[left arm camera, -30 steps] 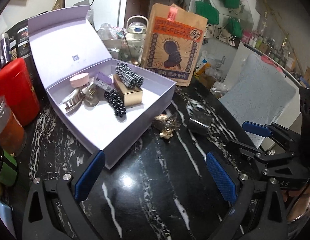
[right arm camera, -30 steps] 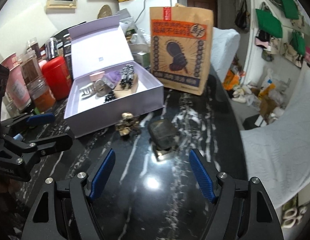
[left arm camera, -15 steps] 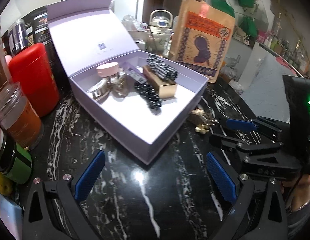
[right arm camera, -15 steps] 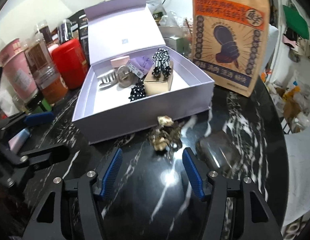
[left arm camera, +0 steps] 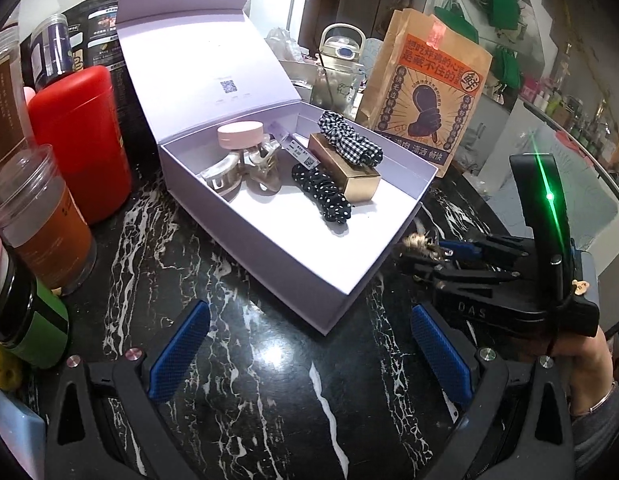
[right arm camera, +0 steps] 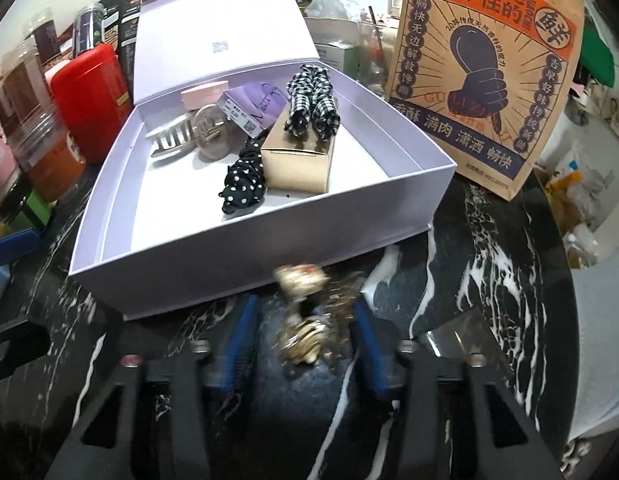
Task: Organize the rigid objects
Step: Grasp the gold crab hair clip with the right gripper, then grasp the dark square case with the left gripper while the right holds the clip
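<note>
My right gripper (right arm camera: pixel 303 340) has just been closing, its blue pads now drawn in on either side of a gold-toned hair ornament (right arm camera: pixel 305 320) that sits on the black marble table (right arm camera: pixel 489 264). The picture there is blurred, so I cannot tell whether the pads already press on the ornament or stand a little off it. The ornament lies just in front of the near wall of the open lilac box (right arm camera: pixel 237 268), outside it.

My left gripper (left arm camera: pixel 305 350) hangs with its jaws spread wide and nothing between them, above bare marble near the box's front corner.

Inside the box, a gold carton (right arm camera: pixel 299 160) lies with a black-and-white checked scrunchie (right arm camera: pixel 313 100) on top. A black polka-dot scrunchie (right arm camera: pixel 243 178) rests against the carton's left side. Further left are a pale claw clip (right arm camera: pixel 171 140), a round metallic clip (right arm camera: pixel 211 136), a pink-lidded jar (right arm camera: pixel 203 94) and a purple tagged packet (right arm camera: pixel 255 106). The box lid (right arm camera: pixel 221 32) stands open at the back.

Behind the box to the right stands a brown paper bag (right arm camera: pixel 485 76) printed with a fist. To the left, a red canister (right arm camera: pixel 91 100) stands among clear jars (left arm camera: pixel 41 220). A person's hand (left arm camera: pixel 585 364) grips my right tool's handle.
</note>
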The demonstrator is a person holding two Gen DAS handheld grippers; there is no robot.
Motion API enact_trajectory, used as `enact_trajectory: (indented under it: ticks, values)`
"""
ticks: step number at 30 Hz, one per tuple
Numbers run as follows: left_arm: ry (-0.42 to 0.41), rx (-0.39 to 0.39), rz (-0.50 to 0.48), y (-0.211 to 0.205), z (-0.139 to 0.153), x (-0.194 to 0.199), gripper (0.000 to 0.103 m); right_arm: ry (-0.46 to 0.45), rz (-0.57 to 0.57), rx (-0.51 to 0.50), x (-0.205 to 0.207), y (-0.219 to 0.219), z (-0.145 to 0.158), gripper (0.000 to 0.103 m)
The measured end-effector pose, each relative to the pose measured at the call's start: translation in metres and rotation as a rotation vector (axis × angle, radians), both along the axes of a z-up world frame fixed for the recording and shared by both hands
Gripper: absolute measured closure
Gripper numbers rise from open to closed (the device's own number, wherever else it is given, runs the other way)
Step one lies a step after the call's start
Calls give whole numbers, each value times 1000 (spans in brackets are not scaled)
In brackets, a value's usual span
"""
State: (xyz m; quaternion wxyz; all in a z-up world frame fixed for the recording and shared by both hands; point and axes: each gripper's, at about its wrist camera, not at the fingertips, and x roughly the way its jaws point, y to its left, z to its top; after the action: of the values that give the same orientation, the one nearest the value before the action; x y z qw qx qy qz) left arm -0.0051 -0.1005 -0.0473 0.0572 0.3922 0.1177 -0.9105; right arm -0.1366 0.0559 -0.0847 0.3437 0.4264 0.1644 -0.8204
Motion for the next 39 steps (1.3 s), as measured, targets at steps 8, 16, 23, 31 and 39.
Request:
enact_trajectory:
  ticks: [8, 16, 23, 31, 39]
  values:
    - [12, 0, -23, 11, 6, 3, 1, 11, 11, -27, 17, 19, 13, 69]
    - [36, 15, -125, 50, 22, -7, 1, 25, -39, -94, 41, 72, 41, 69]
    - [41, 19, -221, 91, 19, -32, 1, 19, -137, -96, 42, 124, 40, 69]
    - [-8, 15, -282, 125, 0, -63, 1, 14, -195, -72, 34, 159, 27, 69]
    - [-52, 44, -324, 142, -15, -97, 1, 10, -236, -97, 23, 181, 23, 69]
